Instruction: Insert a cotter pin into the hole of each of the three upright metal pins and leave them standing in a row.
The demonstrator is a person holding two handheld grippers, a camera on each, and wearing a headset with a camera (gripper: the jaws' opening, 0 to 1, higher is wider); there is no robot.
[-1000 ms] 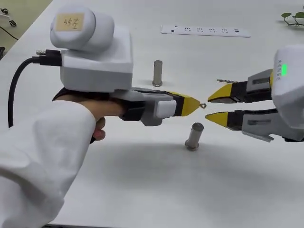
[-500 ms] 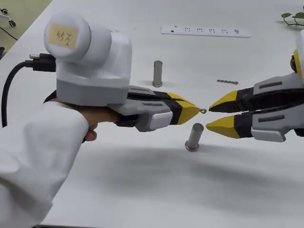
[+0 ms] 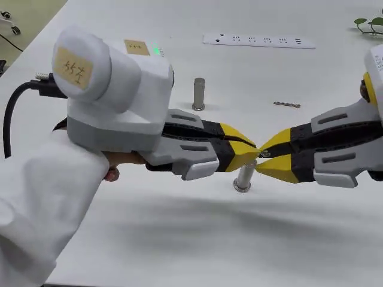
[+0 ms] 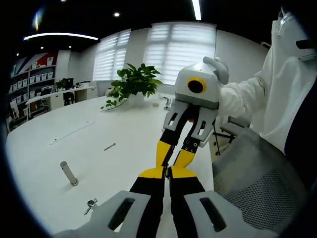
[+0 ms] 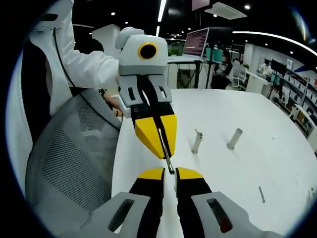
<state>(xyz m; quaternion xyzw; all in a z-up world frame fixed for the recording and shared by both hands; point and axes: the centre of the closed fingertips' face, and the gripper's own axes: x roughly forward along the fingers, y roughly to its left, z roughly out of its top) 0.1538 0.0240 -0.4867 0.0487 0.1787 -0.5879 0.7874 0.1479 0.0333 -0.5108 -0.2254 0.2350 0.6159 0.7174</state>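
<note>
Right gripper view: left gripper (image 5: 162, 154) clamps the cotter pin (image 5: 169, 166).

Surface: white table (image 3: 179, 239), matte, plain top.
Power strip: white power strip (image 3: 258, 40), flat at the far side, its long edge running left to right.
Far pin: upright metal pin (image 3: 198, 93), grey, standing on its flanged base near the table's middle.
Near pin: second metal pin (image 3: 242, 178), upright, closer to the person and to the right of the far pin; top partly hidden.
Loose part: cotter pin (image 3: 286, 104), lying flat, right of the far pin and well apart from it.
</note>
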